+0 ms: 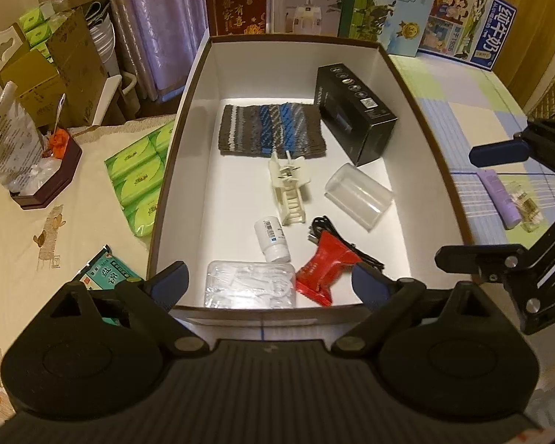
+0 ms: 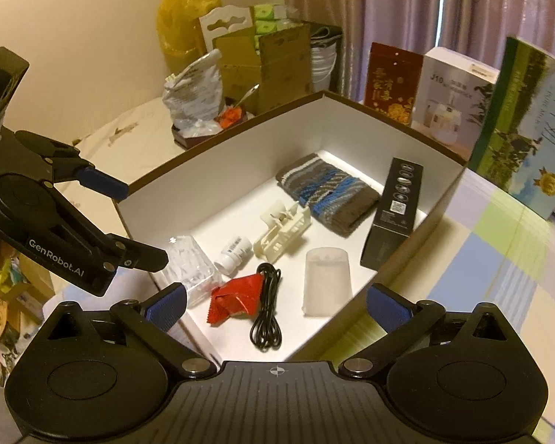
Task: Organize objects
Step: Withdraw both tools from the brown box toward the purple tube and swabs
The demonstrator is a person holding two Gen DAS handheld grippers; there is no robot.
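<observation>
Hovering over the near edge of a white-lined box, the left gripper is spreading its jaws wide and carrying nothing. The right gripper is waiting beside it, also wide and empty. Inside are lying a knitted cloth, a clear cup and a red packet. Outside, to the right, a lilac tube is lying on the tablecloth; it is probably light and smooth, best pinched across its middle.

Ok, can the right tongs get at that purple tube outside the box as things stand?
Probably yes. The purple tube lies on the cloth outside the box, right by the right tongs, which are open and empty. A small clear item lies against it and could get nudged.
</observation>
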